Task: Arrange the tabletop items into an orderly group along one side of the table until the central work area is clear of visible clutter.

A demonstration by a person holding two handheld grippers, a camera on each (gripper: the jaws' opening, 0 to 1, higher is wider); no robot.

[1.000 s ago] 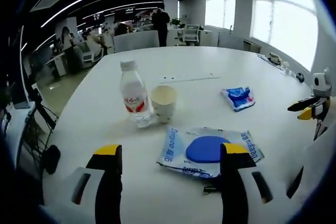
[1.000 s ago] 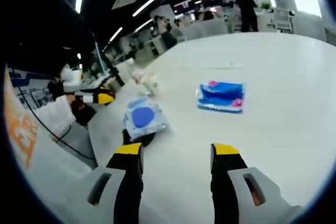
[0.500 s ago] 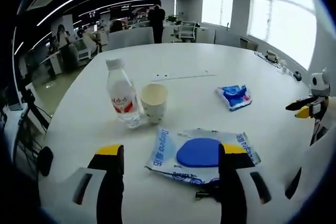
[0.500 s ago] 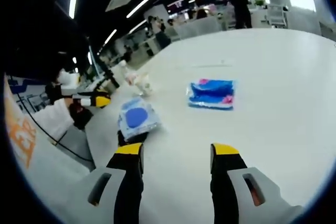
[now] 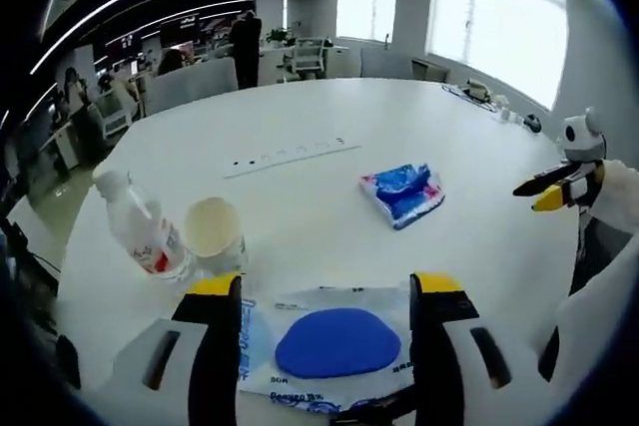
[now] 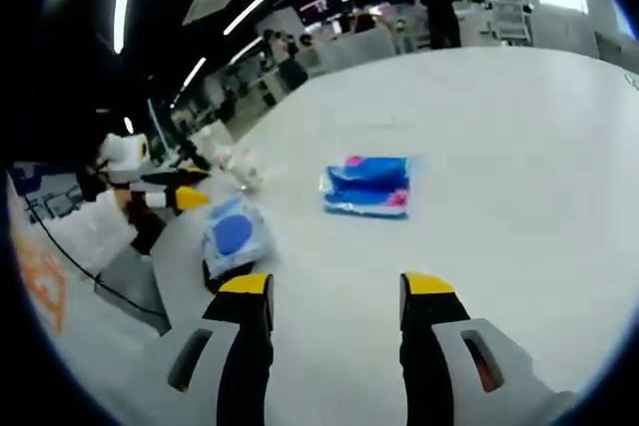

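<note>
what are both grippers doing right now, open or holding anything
Left gripper: open, holding nothing, jaws either side of the wipes packet.
Right gripper: open, holding nothing, above bare white table.

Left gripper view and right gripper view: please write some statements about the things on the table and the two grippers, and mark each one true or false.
1. The left gripper is open, with the clear packet holding a blue disc between its jaws. True.
2. The paper cup lies tipped on its side. False: it stands upright with its mouth up.
3. The water bottle stands right beside the paper cup. True.
4. The right gripper is shut on the blue tissue pack. False: it is open, and the pack lies ahead on the table, apart from it.
5. The water bottle has no cap. False: it has a white cap.
</note>
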